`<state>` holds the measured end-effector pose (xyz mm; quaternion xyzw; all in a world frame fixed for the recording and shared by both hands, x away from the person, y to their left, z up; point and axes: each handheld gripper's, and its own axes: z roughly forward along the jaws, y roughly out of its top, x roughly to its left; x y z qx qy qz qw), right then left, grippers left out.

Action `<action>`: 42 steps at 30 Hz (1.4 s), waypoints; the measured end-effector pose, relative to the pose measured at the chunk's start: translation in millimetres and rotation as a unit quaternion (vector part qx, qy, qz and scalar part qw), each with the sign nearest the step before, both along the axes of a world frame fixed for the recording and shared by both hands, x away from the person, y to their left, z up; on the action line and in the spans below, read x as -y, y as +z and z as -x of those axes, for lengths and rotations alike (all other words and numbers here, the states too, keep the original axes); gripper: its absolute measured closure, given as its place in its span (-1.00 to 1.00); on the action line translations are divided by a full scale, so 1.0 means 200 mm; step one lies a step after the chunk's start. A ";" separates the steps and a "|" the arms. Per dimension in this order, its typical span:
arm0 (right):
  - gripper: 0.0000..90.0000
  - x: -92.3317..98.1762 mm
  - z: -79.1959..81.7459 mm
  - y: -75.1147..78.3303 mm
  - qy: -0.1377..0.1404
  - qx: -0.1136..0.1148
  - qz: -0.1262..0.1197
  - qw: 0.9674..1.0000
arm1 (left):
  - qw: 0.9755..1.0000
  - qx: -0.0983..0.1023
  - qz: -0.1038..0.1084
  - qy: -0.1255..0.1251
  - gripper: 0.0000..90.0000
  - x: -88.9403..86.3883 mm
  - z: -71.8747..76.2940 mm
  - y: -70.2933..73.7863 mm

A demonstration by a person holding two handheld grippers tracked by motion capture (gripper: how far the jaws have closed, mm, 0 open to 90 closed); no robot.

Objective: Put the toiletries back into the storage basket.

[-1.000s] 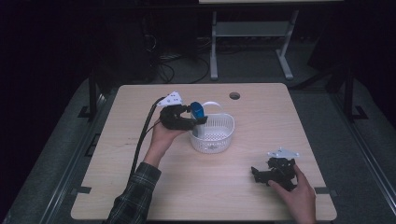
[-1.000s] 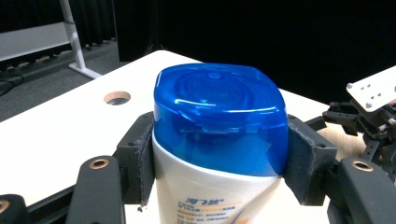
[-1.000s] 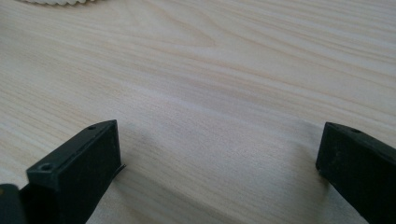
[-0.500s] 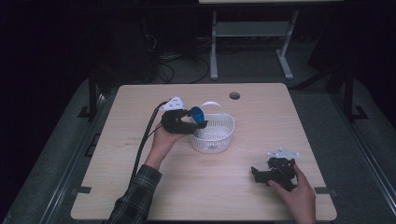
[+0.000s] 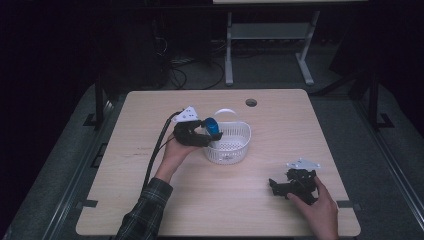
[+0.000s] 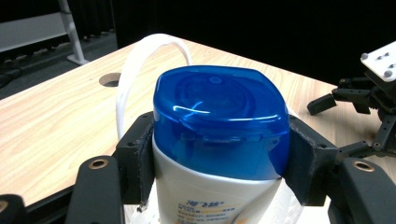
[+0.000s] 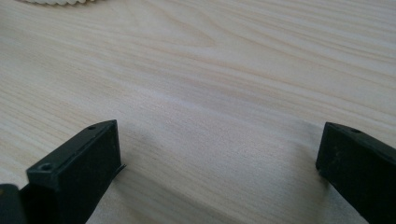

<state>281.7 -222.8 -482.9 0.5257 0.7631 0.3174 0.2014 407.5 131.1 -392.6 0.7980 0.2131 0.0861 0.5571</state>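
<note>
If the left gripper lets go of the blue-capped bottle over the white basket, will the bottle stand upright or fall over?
It will probably tip: the bottle looks tall and is held at its top by the left gripper. Its glossy plastic may slide on the pads. The basket looks light, so it may shift.

The counter [image 5: 220, 205] is a light wood slab with rounded corners and a visible grain running across it. Near its far edge sits a small round cable hole [image 5: 251, 102], dark inside; the same hole shows in the left gripper view [image 6: 111, 79]. The counter stands on a grey floor [image 5: 70, 165] that surrounds it on all sides. Beyond the far edge, in the dim background, stands a pale metal frame [image 5: 270, 45] with two legs and a crossbar. To the left of that frame, a tangle of dark cables [image 5: 192, 67] lies on the floor. The rest of the room behind is black.
</note>
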 end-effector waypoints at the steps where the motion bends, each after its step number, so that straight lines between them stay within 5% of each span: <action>1: -1.00 0.00 0.00 0.00 0.000 0.000 0.000 1.000 | 1.000 -0.001 0.016 -0.001 -0.26 0.00 0.00 0.01; 5: -1.00 0.00 0.00 0.00 0.000 0.000 0.000 1.000 | 1.000 0.013 0.010 0.007 -0.45 -0.01 0.01 0.04; 14: -1.00 0.00 0.00 0.00 0.000 0.000 0.000 1.000 | 1.000 0.009 -0.020 0.015 -0.70 -0.04 0.04 0.08; 42: -1.00 0.00 0.00 0.00 0.001 0.000 0.000 1.000 | 0.995 -0.007 -0.082 0.057 -0.70 -0.29 0.27 0.09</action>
